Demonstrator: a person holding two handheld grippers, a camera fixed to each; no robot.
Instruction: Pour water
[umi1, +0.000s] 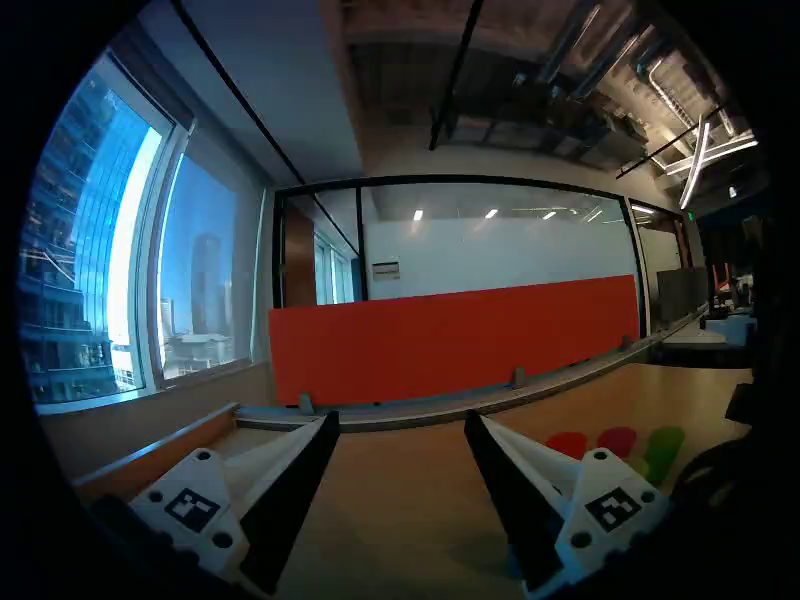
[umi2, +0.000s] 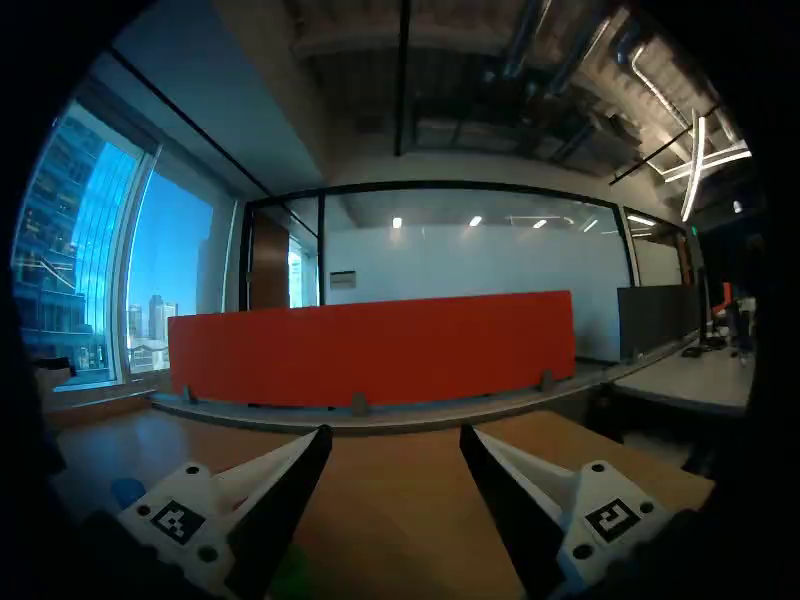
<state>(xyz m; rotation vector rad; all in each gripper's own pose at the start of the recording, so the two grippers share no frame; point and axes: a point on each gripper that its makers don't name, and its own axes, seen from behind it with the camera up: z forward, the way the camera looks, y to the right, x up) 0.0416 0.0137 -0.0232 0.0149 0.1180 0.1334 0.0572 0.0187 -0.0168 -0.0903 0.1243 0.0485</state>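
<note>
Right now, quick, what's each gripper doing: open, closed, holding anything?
Left gripper: open, holding nothing.
Right gripper: open, holding nothing.

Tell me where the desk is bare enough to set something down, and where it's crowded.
In the left gripper view, the wooden desk is bare between the open fingers up to the orange divider. It is crowded on the right, by the red, pink and green items. The right gripper view shows the same bare middle.
</note>
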